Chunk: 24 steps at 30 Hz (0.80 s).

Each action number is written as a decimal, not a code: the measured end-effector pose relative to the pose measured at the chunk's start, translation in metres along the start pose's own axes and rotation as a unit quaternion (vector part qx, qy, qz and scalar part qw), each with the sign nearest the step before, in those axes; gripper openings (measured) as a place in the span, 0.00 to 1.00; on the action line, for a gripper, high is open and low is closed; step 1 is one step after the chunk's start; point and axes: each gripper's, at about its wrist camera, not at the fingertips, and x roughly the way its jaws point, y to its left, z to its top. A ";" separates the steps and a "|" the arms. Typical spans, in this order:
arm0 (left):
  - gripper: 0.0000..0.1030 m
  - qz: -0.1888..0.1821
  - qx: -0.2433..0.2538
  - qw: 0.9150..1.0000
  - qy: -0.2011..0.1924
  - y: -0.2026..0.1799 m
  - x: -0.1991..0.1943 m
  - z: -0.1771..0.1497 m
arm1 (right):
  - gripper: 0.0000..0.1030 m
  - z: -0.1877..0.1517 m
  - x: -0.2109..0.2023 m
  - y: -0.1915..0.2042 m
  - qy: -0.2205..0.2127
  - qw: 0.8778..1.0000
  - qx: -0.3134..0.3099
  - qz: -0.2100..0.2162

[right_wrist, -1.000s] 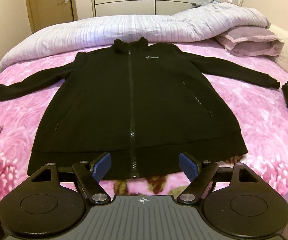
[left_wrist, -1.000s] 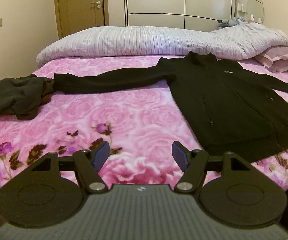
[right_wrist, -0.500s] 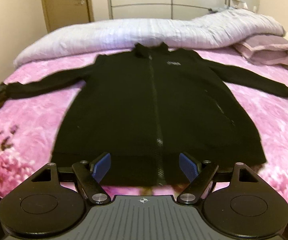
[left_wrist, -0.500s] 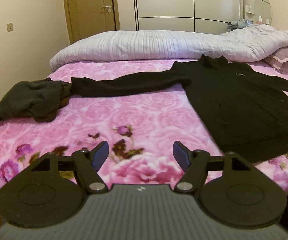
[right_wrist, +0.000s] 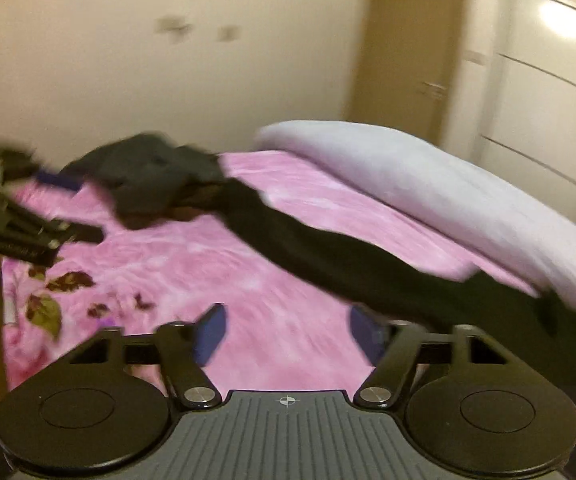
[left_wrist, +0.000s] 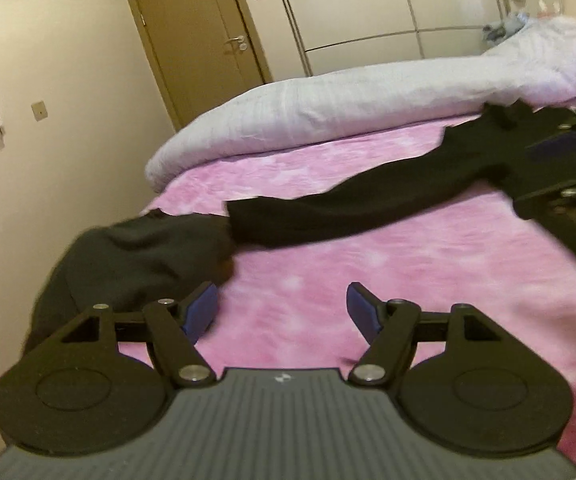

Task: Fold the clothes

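Note:
A black zip jacket lies flat on the bed, and its left sleeve (left_wrist: 348,204) stretches toward a crumpled dark garment (left_wrist: 139,248). My left gripper (left_wrist: 281,312) hovers open over the bedspread just right of that garment, short of the sleeve's cuff, with nothing between its blue pads. In the blurred right wrist view the same sleeve (right_wrist: 348,256) runs diagonally past my right gripper (right_wrist: 285,332). Its jaws are closing with only bedspread showing between them. Each gripper shows in the other's view: the right gripper (left_wrist: 560,168) over the jacket's shoulder, the left gripper (right_wrist: 71,206) beside the crumpled garment (right_wrist: 147,172).
A pink floral bedspread (left_wrist: 368,264) covers the bed. A rolled pale striped duvet (left_wrist: 348,100) lies along the far side. Beyond it stand a wooden door (left_wrist: 195,40) and a white wardrobe (left_wrist: 368,12). The bed's left edge meets a cream wall (right_wrist: 127,60).
Both views have swung left, from the jacket's body to its left sleeve and the crumpled garment. The right gripper has rolled and its jaws have narrowed. Each gripper now shows in the other's view.

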 end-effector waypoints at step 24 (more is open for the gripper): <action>0.67 0.029 -0.040 0.999 0.003 0.079 0.095 -0.018 | 0.16 0.076 0.285 0.043 -0.037 0.989 -0.141 0.011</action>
